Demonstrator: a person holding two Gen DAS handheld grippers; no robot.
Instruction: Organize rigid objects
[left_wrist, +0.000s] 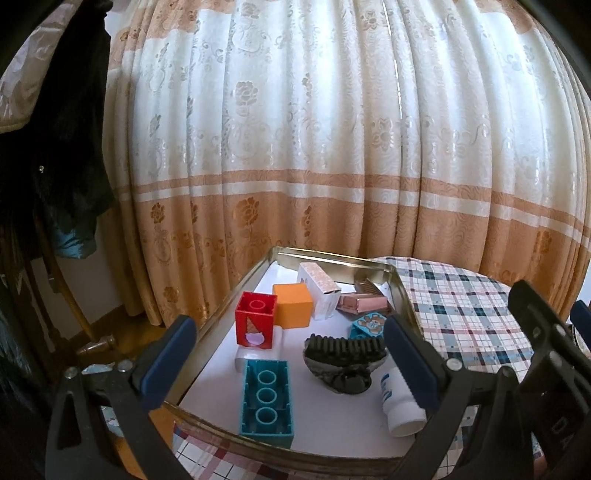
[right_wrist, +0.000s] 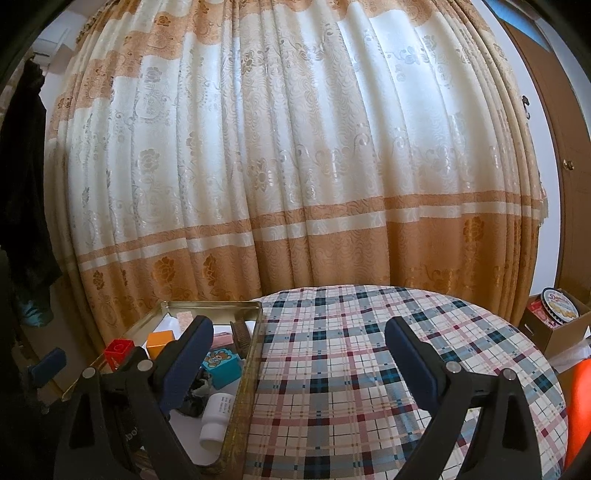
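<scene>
A gold metal tray (left_wrist: 400, 291) on the plaid table holds a teal brick (left_wrist: 266, 400), a red block (left_wrist: 255, 320), an orange cube (left_wrist: 292, 305), a white box (left_wrist: 320, 291), a pink case (left_wrist: 364, 303), a teal bear block (left_wrist: 369, 325), a black brush (left_wrist: 345, 363) and a white bottle (left_wrist: 400, 400). My left gripper (left_wrist: 291, 365) is open and empty above the tray's near part. My right gripper (right_wrist: 299, 363) is open and empty over the plaid tablecloth (right_wrist: 369, 369), right of the tray (right_wrist: 251, 354).
A cream and orange curtain (left_wrist: 314, 147) hangs behind the round table. Dark clothing (left_wrist: 55, 129) hangs at the left. A cardboard box with a biscuit tin (right_wrist: 559, 304) sits on the floor at the right, near a wooden door (right_wrist: 565, 147).
</scene>
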